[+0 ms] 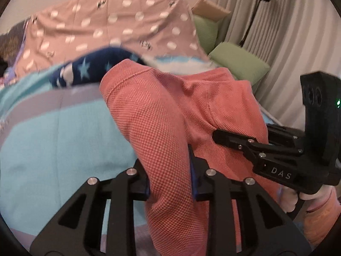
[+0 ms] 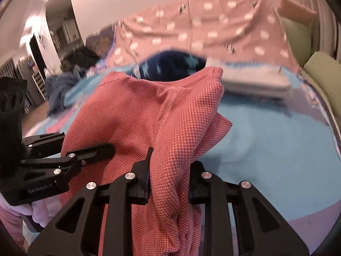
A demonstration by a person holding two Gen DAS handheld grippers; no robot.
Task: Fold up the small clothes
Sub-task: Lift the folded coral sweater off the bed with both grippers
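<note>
- The left gripper (image 1: 170, 170) pinches a thick bunch of the coral garment (image 1: 181, 111), cloth filling the gap between its fingers; the right gripper (image 2: 169, 175) clamps another bunch of the same piece. The garment hangs between them, lifted above the blue blanket (image 1: 64, 145).
- Risk: each grip is on a wad, not a clean edge. A layer may slide out of the bunch when the cloth is pulled taut, and one side drops.
- Risk: the two grippers sit near each other, the right one just beside the left in the left view. With so little span, the garment likely stays crumpled when laid down, so any fold comes out crooked.
- Risk: I cannot tell which part is held, hem, sleeve or shoulder. If the holds are uneven, the fold line runs skewed.
- Risk: the star-print cloth (image 1: 85, 70) lies just behind the garment on the blanket. Lowering too far forward may land the garment on it and tangle the two.
- Both views are blurred at the back, suggesting motion; a fast swing could shake the fabric loose.
</note>
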